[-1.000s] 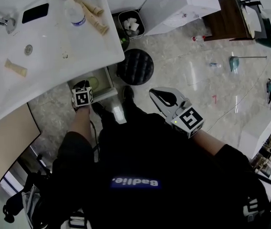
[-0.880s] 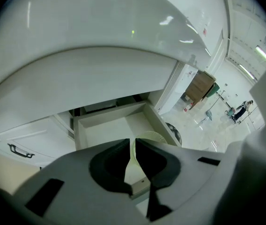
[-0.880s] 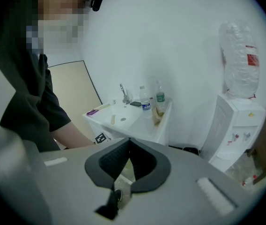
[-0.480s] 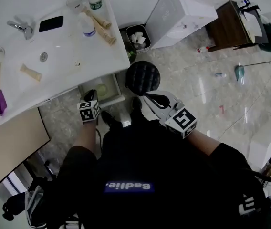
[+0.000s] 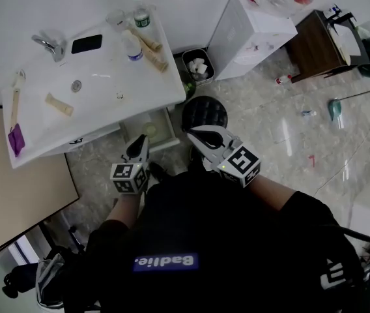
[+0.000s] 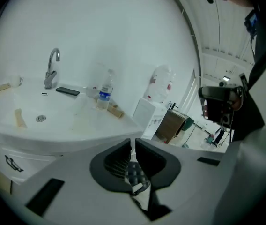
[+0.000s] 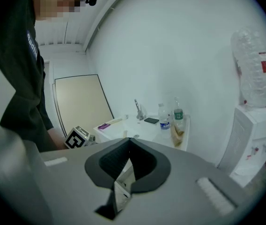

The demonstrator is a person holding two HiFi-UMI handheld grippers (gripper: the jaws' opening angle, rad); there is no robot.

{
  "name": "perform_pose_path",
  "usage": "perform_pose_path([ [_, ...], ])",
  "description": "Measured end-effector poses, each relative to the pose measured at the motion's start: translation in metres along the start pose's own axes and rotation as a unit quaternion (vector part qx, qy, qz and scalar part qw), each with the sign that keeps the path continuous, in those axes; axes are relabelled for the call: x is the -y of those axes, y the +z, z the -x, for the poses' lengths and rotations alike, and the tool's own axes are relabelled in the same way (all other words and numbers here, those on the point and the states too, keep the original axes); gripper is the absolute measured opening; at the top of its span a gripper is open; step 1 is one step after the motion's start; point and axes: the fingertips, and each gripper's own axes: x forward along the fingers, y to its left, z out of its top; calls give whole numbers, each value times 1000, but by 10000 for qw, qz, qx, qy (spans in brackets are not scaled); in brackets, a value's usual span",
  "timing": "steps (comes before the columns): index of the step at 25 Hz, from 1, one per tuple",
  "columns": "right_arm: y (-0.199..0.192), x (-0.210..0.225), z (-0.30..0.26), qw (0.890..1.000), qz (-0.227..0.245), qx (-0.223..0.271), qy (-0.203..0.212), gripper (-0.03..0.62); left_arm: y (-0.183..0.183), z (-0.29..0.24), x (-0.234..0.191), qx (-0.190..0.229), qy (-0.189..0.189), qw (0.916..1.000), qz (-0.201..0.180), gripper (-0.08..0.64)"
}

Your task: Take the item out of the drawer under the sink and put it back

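while the pale item (image 5: 149, 130) lies in the open drawer (image 5: 170, 128) under the sink (image 5: 100, 90), left gripper (image 5: 142, 143) and right gripper (image 5: 195, 133) hang closed, empty, above. likely best: open one wide first, then descend squarely.

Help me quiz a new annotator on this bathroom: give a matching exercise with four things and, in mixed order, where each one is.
Things:
1 phone
2 waste bin
3 pale round item
4 purple item

Places:
A in the open drawer
B on the counter, beside the faucet
C on the floor, between counter and water dispenser
D at the counter end away from the dispenser

Pairs: 1-B; 2-C; 3-A; 4-D
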Motion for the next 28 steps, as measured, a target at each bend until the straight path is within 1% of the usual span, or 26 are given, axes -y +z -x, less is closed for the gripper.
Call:
perform_pose_path([
  [2,5,-5,-3,10000,38,56,64,2,16,14,11,172,-118,9998,39,25],
  [6,16,-15,-11,9995,167,134,227,2,50,38,28,452,-325,9984,-111,25],
  [10,25,-23,-17,9990,232,216,326,2,86,61,45,839,-486,9951,-192,25],
  [14,33,-31,-21,9982,326,273,418,2,117,82,65,1169,-720,9891,-529,25],
  [20,48,-42,-22,9962,534,435,538,2,159,109,95,1561,-1021,9774,-998,25],
  [23,63,-47,-16,9943,644,608,593,2,171,117,111,1714,-1165,9707,-1216,23],
  [28,78,-62,-11,9904,870,821,693,2,172,121,127,1634,-1347,9678,-1363,6],
])
